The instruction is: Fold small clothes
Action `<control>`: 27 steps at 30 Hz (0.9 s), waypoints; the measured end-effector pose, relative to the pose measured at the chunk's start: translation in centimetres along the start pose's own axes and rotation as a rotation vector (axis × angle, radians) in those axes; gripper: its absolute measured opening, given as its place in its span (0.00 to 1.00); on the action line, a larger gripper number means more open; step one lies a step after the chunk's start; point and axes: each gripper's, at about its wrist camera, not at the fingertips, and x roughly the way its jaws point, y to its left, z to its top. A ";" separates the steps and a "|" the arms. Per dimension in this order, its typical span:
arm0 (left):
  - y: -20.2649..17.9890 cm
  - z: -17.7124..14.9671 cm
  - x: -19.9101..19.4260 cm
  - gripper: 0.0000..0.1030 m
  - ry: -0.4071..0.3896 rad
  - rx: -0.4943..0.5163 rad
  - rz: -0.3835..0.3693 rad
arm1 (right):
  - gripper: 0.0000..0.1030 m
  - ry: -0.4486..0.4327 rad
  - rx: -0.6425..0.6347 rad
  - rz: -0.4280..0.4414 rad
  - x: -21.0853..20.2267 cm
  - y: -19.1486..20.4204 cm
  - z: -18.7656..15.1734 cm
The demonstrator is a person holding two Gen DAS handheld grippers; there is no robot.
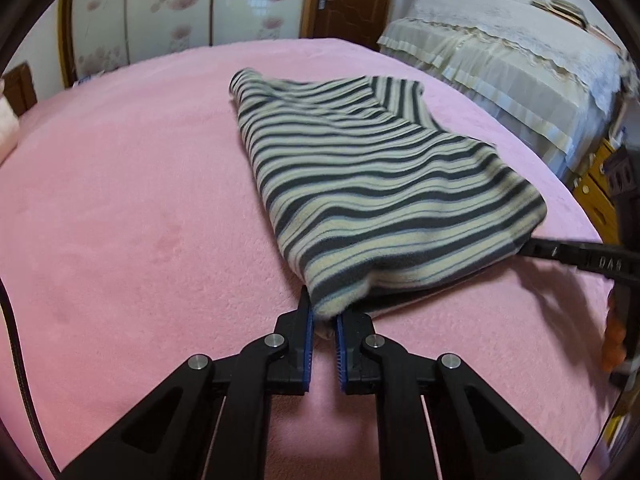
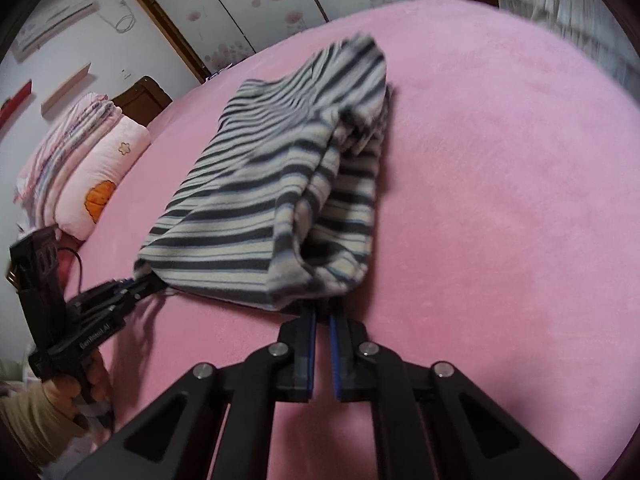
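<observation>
Pinching the near left corner of the striped fleece garment (image 1: 384,184), your left gripper (image 1: 323,316) has its blue-padded jaws clamped on the fabric, and the corner bunches up between the pads. Your right gripper (image 2: 323,312) is likewise clenched on the garment's near right corner, with the hem pressed between its pads (image 2: 311,332). In the left wrist view the right gripper's fingers run under the cloth at its right edge.

The garment is soft, napped fleece with dark grey and cream horizontal stripes. It lies folded into a rough rectangle in the middle of the pink plush bedspread (image 1: 120,208), with its layers gaping open along the right side. Its near edge is raised slightly off the bedspread.

Both grippers angle downward at the bed. Your left hand (image 2: 76,384), in a beige sleeve (image 2: 28,420), wraps the left gripper's handle. Folded pink bedding (image 2: 88,168) sits at the head of the bed.
</observation>
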 end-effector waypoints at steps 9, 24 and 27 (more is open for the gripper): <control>-0.3 -0.9 -0.7 0.05 0.014 0.083 0.053 | 0.00 0.062 0.027 -0.110 -0.8 -3.0 -1.3; -4.0 -1.0 -1.7 0.39 -0.077 0.287 0.195 | 0.43 -0.062 -0.078 -0.058 -1.7 2.8 2.4; -4.0 -0.5 -1.4 0.07 -0.054 0.295 0.194 | 0.04 0.003 -0.073 -0.054 -0.5 2.8 2.1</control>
